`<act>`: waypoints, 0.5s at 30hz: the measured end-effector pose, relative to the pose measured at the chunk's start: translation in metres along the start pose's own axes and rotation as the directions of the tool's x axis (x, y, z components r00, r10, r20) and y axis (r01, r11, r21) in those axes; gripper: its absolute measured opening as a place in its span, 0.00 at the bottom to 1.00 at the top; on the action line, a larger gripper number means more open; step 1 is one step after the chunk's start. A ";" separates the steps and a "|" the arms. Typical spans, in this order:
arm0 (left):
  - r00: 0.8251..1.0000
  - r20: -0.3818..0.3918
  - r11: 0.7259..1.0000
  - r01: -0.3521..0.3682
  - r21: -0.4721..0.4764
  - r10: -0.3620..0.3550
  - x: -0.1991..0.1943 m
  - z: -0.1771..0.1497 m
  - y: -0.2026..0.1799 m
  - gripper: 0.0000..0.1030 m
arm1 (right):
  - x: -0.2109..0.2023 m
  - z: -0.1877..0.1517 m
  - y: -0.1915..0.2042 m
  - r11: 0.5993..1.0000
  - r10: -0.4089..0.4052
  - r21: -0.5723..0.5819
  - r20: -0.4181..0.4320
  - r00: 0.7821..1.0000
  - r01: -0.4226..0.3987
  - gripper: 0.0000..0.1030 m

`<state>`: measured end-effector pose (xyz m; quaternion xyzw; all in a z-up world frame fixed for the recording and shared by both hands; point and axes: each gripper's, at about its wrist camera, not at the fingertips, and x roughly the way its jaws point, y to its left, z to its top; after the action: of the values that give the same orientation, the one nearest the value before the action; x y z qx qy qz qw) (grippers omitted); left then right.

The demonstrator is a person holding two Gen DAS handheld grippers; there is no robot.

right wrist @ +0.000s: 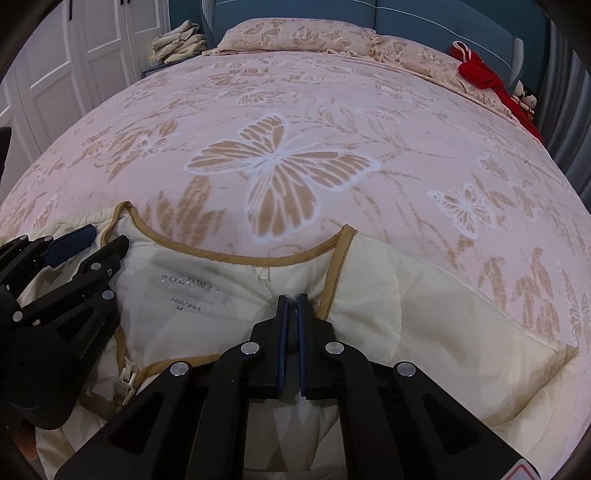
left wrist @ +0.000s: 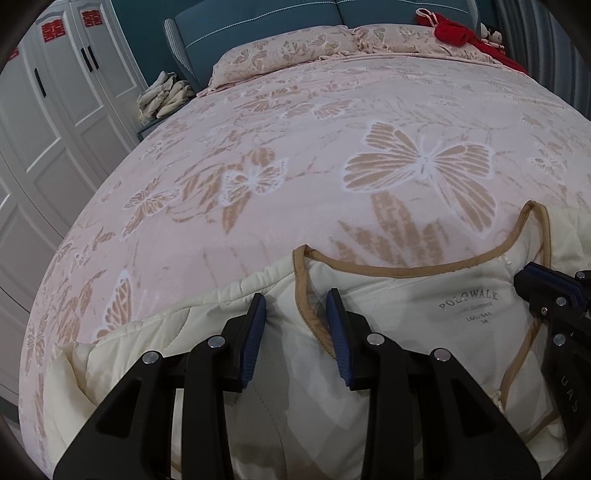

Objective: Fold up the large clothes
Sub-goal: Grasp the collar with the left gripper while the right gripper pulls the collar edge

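Observation:
A cream padded jacket (left wrist: 406,314) with tan collar trim lies inside-up at the near edge of the bed, its printed size label facing up. In the right wrist view the jacket (right wrist: 369,295) fills the lower half. My left gripper (left wrist: 295,306) stands open over the jacket's left shoulder. The collar trim and cream cloth lie between its blue pads, which do not press them. From the right wrist view that left gripper (right wrist: 99,240) sits left of the label. My right gripper (right wrist: 291,301) is shut on a pinch of jacket cloth beside the right collar corner, and it shows again (left wrist: 532,275) at the right edge.
A pink butterfly-print blanket (left wrist: 295,147) covers the bed. Matching pillows (left wrist: 280,55) lie at the blue headboard. A red garment (left wrist: 461,33) sits at the far right corner. White wardrobe doors (left wrist: 55,110) stand left, with a pile of pale cloth (left wrist: 162,96) on a bedside stand.

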<state>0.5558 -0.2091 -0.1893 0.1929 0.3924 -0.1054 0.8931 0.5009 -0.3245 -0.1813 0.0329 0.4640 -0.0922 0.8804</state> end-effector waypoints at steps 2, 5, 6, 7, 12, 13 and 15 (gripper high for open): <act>1.000 0.006 1.000 -0.006 0.000 0.006 0.001 -0.001 -0.001 0.32 | 0.000 0.000 -0.004 1.000 0.020 0.019 0.005 1.000 -0.020 0.01; 1.000 0.005 1.000 -0.011 0.003 0.011 -0.001 0.000 -0.001 0.32 | -0.007 0.004 -0.013 0.997 0.060 0.054 0.012 0.998 -0.061 0.00; 1.000 -0.002 1.000 0.002 -0.003 -0.002 -0.002 0.002 0.002 0.32 | -0.016 0.006 -0.021 0.996 0.046 0.075 0.014 0.999 -0.047 0.00; 0.999 -0.013 0.999 0.041 -0.027 -0.041 -0.006 0.006 0.010 0.33 | -0.030 0.007 -0.031 0.995 -0.006 0.098 0.033 0.999 0.003 0.00; 0.990 0.027 0.973 0.144 -0.182 -0.141 -0.075 0.005 0.073 0.46 | -0.147 -0.018 -0.086 0.980 -0.179 0.118 0.149 0.973 0.162 0.35; 0.987 0.035 0.969 0.159 -0.189 -0.155 -0.096 -0.004 0.084 0.52 | -0.169 -0.031 -0.096 0.982 -0.162 0.121 0.148 0.976 0.145 0.43; 0.985 0.043 0.966 0.171 -0.196 -0.166 -0.125 -0.023 0.098 0.58 | -0.202 -0.061 -0.109 0.986 -0.099 0.147 0.115 0.988 0.082 0.50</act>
<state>0.4906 -0.1062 -0.0852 0.0672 0.4044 -0.1436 0.9008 0.3190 -0.3959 -0.0468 0.0685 0.4026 -0.1666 0.8975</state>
